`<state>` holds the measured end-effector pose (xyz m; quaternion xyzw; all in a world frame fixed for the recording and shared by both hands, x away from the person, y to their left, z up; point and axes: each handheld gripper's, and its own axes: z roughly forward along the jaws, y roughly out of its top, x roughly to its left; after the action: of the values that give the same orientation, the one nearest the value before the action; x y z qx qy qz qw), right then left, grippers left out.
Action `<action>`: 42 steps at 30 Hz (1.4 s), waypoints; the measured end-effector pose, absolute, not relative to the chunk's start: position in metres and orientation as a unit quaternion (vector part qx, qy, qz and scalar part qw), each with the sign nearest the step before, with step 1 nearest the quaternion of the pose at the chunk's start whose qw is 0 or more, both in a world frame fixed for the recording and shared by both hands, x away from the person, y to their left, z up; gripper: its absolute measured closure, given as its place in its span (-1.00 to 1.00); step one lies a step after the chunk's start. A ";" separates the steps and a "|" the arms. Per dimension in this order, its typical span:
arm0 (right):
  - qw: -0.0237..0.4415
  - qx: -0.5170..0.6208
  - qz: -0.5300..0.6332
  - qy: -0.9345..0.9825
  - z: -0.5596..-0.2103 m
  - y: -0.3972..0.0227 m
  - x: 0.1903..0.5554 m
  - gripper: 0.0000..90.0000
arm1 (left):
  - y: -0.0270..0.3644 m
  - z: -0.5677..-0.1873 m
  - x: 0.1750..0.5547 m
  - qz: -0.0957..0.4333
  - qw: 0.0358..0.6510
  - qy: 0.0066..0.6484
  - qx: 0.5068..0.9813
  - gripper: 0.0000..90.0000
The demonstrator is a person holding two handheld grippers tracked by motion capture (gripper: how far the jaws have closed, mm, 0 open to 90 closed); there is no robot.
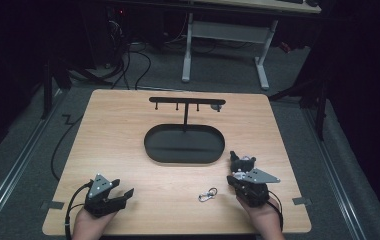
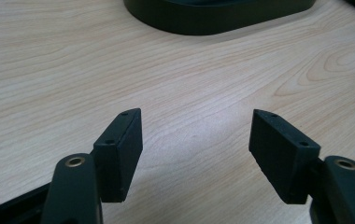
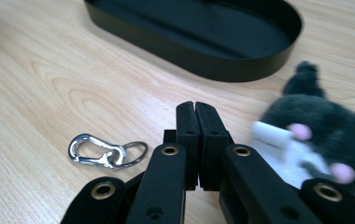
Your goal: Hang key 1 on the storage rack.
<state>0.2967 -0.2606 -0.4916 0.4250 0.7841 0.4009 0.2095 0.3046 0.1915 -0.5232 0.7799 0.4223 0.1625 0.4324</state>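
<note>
Small plush toy [image 3: 320, 140], dark fur with white face and pink spots, lies on the wooden table [image 1: 128, 130] just beside the right gripper [image 3: 195, 109], on the gripper's right in its own view; whether fur touches the jaw arm cannot be told; in the high view the plush [image 1: 242, 161] sits just ahead of that gripper, near the right end of the tray; right gripper [image 1: 239, 172] clenched, pads pressed flat together with nothing between them; plush not grasped.

Silver carabiner clip [image 3: 104, 151] with a ring lies flat on the table on the other side of the right gripper, near it and apart; in the high view the clip [image 1: 208, 194] sits between the two hands, closer to the right one.

Black oval tray [image 1: 184, 143] at table centre, beyond plush and clip; a thin post rises from its far side to a black crossbar [image 1: 187, 100] with short pegs; a small item hangs near the bar's right end, too small to tell.

Left gripper [image 2: 196, 140] released, jaws wide apart over bare wood, nothing between them; in the high view it [image 1: 123, 196] sits at the near left of the table, well apart from the plush; left hand [image 1: 90, 222] and right hand [image 1: 263, 215] enter from the bottom edge.
</note>
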 end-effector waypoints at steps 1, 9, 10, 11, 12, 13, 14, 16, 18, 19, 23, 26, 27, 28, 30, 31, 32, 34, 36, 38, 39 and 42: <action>0.210 0.425 0.401 0.784 -0.492 -0.261 0.297 0.99 | 0.192 -0.523 0.305 0.163 0.432 0.422 0.780 -0.21; 0.214 0.453 0.375 0.780 -0.504 -0.268 0.301 0.98 | 0.182 -0.523 0.310 0.157 0.436 0.409 0.786 -0.21; 0.214 0.456 0.376 0.778 -0.505 -0.270 0.300 0.98 | 0.180 -0.522 0.311 0.155 0.436 0.406 0.788 -0.21; 0.214 0.456 0.376 0.778 -0.505 -0.270 0.300 0.98 | 0.180 -0.522 0.311 0.155 0.436 0.406 0.788 -0.21; 0.216 0.462 0.376 0.774 -0.504 -0.275 0.297 0.97 | 0.178 -0.522 0.312 0.155 0.438 0.404 0.788 -0.21; 0.218 0.462 0.375 0.773 -0.505 -0.277 0.296 0.97 | 0.176 -0.522 0.313 0.154 0.438 0.402 0.789 -0.21; 0.218 0.462 0.375 0.773 -0.505 -0.277 0.296 0.97 | 0.176 -0.522 0.313 0.154 0.438 0.402 0.789 -0.21; 0.220 0.469 0.372 0.770 -0.505 -0.282 0.292 0.97 | 0.172 -0.522 0.316 0.152 0.440 0.396 0.791 -0.21; 0.221 0.471 0.371 0.769 -0.505 -0.283 0.290 0.97 | 0.171 -0.522 0.316 0.151 0.440 0.395 0.792 -0.22; 0.221 0.473 0.371 0.768 -0.505 -0.285 0.289 0.97 | 0.169 -0.522 0.317 0.150 0.441 0.392 0.794 -0.22; 0.225 0.483 0.368 0.762 -0.506 -0.294 0.285 0.96 | 0.165 -0.521 0.319 0.149 0.442 0.386 0.796 -0.22; 0.226 0.488 0.368 0.759 -0.506 -0.298 0.282 0.96 | 0.163 -0.521 0.320 0.150 0.442 0.384 0.797 -0.22; 0.227 0.487 0.368 0.759 -0.506 -0.299 0.282 0.95 | 0.163 -0.521 0.320 0.150 0.441 0.382 0.798 -0.22; 0.226 0.486 0.369 0.759 -0.506 -0.299 0.281 0.95 | 0.163 -0.520 0.320 0.151 0.442 0.382 0.797 -0.22; 0.224 0.483 0.372 0.760 -0.506 -0.298 0.280 0.94 | 0.162 -0.520 0.320 0.154 0.442 0.381 0.797 -0.22; 0.223 0.483 0.371 0.761 -0.505 -0.297 0.280 0.93 | 0.162 -0.520 0.321 0.157 0.441 0.382 0.797 -0.21; 0.223 0.481 0.372 0.762 -0.505 -0.297 0.279 0.93 | 0.162 -0.519 0.321 0.159 0.440 0.383 0.796 -0.21; 0.222 0.479 0.373 0.763 -0.505 -0.296 0.278 0.91 | 0.162 -0.518 0.321 0.160 0.441 0.385 0.795 -0.21; 0.218 0.477 0.375 0.764 -0.505 -0.296 0.276 0.90 | 0.162 -0.514 0.321 0.157 0.445 0.384 0.794 -0.21; 0.210 0.477 0.377 0.766 -0.506 -0.296 0.276 0.84 | 0.161 -0.508 0.322 0.161 0.442 0.379 0.797 -0.22; 0.204 0.477 0.377 0.767 -0.508 -0.297 0.276 0.82 | 0.160 -0.504 0.321 0.167 0.437 0.371 0.802 -0.23; 0.200 0.471 0.374 0.774 -0.510 -0.297 0.275 0.79 | 0.161 -0.499 0.317 0.183 0.421 0.353 0.815 -0.24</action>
<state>0.2749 -0.2968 -0.5105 0.4706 0.7739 0.3736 0.2001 0.3171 0.1613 -0.4992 0.8149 0.3532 0.1833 0.4214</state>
